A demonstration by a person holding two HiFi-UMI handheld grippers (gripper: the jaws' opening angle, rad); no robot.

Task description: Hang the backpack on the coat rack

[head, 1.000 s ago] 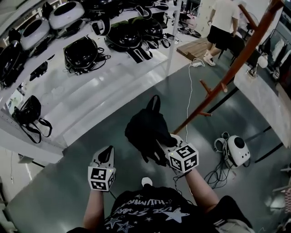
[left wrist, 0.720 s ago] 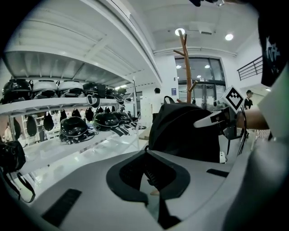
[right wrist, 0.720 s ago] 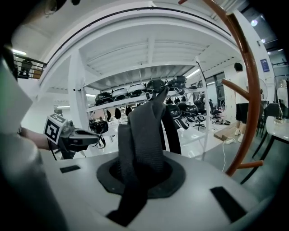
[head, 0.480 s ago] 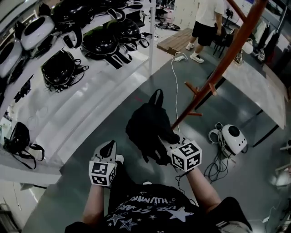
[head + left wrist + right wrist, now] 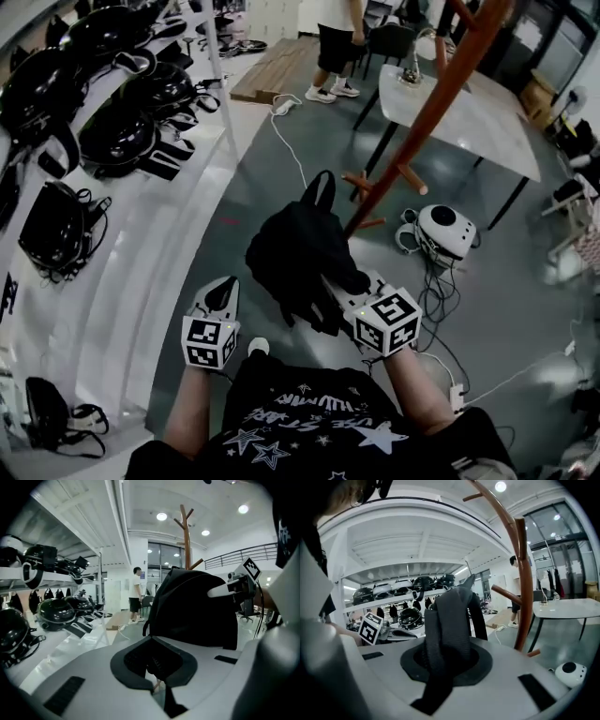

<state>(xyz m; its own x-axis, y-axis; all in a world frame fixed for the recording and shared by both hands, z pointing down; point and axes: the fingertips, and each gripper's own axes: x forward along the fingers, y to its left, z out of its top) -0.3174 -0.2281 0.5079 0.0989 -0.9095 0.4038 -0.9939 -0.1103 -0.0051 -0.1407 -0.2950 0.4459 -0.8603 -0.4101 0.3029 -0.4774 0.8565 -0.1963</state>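
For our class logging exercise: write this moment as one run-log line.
right gripper: shut on backpack strap | left gripper: shut, empty | backpack: not yet hung | coat rack: just beyond backpack

The only lettering sits on the person's black shirt (image 5: pixel 309 422): two lines of pale capitals among printed stars. The cloth folds warp it; the lower line perhaps ends in "STARS", the rest unreadable.
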